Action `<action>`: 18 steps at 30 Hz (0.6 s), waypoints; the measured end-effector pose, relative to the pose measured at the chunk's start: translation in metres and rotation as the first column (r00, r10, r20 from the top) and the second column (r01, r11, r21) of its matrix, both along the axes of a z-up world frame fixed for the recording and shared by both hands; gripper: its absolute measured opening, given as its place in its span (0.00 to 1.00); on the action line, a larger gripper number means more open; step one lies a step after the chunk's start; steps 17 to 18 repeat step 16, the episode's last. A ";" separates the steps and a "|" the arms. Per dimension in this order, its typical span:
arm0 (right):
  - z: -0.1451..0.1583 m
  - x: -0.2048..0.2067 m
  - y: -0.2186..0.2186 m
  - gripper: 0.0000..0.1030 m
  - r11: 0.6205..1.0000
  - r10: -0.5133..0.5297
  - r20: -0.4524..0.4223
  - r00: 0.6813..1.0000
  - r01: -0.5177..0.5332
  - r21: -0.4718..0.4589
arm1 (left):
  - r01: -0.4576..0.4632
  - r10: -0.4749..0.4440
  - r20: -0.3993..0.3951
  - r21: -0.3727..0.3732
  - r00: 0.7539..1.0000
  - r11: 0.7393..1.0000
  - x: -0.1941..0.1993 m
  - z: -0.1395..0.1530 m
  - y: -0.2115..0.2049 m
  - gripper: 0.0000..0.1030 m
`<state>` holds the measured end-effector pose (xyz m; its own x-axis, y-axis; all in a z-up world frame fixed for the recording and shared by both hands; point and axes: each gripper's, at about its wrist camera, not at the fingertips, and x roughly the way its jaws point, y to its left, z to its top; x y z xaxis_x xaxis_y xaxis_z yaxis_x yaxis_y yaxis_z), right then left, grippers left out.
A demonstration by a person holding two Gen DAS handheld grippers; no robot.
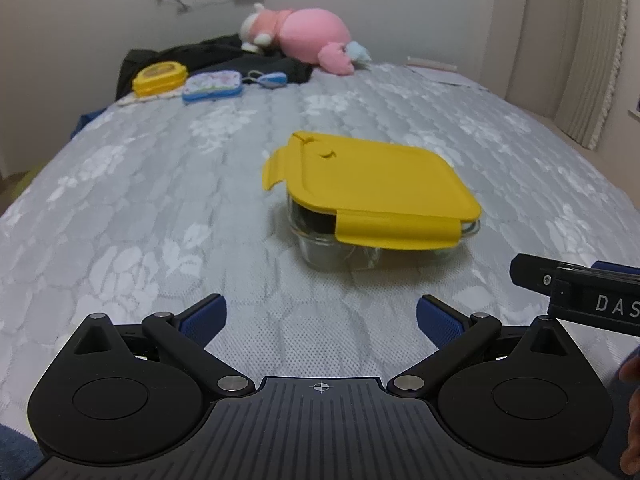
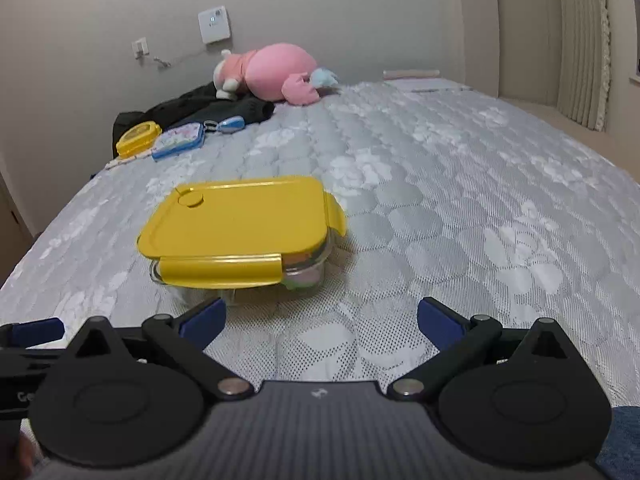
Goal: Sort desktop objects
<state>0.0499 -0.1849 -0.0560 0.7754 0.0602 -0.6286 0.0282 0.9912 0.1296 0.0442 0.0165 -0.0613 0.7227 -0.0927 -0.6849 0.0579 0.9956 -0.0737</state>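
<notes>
A glass box with a yellow lid [image 1: 372, 196] [image 2: 240, 224] rests on the grey quilted bed, lid on, side flaps loose. My left gripper [image 1: 321, 316] is open, a short way in front of the box and left of it, with nothing between its blue-padded fingers. My right gripper [image 2: 320, 318] is open too, with the box just ahead and left of it; its left fingertip lies close to the box's near edge. Part of the right gripper [image 1: 576, 296] shows at the right edge of the left wrist view. Colourful contents show faintly through the glass.
At the far left of the bed lie a small yellow-lidded box [image 1: 159, 77] [image 2: 138, 138], a blue pencil case [image 1: 213, 86] [image 2: 178, 141], a blue key fob [image 1: 269, 79], dark clothing [image 1: 224, 58] and a pink plush toy [image 1: 304, 38] [image 2: 272, 72]. Papers [image 1: 440, 72] lie far right.
</notes>
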 end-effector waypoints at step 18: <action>0.016 0.065 -0.085 1.00 0.993 -0.040 0.031 0.999 0.043 -0.111 | -0.189 0.182 0.054 0.175 0.982 0.966 0.080 0.016 0.068 1.00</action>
